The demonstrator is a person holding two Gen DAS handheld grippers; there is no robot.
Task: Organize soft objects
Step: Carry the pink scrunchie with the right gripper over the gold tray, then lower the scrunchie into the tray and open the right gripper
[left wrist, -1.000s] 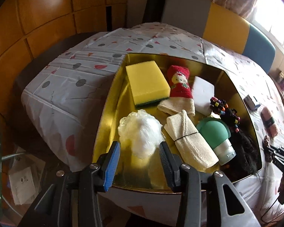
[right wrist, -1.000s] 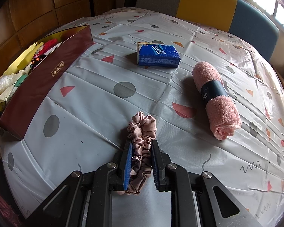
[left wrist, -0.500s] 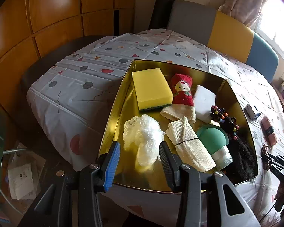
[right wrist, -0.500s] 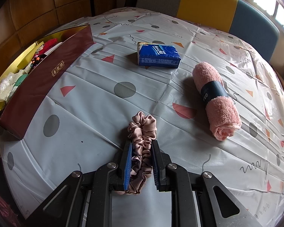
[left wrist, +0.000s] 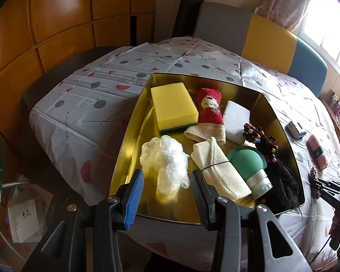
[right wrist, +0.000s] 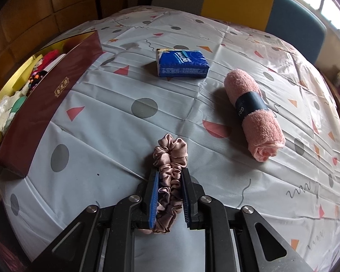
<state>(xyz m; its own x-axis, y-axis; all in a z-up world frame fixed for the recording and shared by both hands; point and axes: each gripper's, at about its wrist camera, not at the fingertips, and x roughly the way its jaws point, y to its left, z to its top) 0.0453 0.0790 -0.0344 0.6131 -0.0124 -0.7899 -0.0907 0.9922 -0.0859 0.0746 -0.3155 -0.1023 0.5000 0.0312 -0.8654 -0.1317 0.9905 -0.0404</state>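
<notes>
My right gripper [right wrist: 169, 195] is shut on a pink satin scrunchie [right wrist: 170, 158] that lies on the tablecloth. A rolled pink towel [right wrist: 255, 113] and a blue tissue pack [right wrist: 181, 63] lie farther out. My left gripper [left wrist: 167, 192] is open and empty above the near edge of the gold-lined box [left wrist: 129, 140]. The box holds a clear plastic wad [left wrist: 165, 161], a yellow sponge [left wrist: 172, 106], a red sock [left wrist: 209, 108], a cream cloth roll [left wrist: 219, 170], a green bottle [left wrist: 249, 165], a white block [left wrist: 236, 117] and a beaded black wig [left wrist: 281, 176].
The box shows in the right wrist view with its maroon side [right wrist: 45, 104] at the left. A grey, yellow and blue bench back [left wrist: 260, 36] stands behind the table. Papers [left wrist: 22, 215] lie on the floor at the left. Wooden panels [left wrist: 56, 22] line the wall.
My left gripper has pulled back and up from the box, so the plastic wad now sits farther from the fingers. My right gripper has not moved.
</notes>
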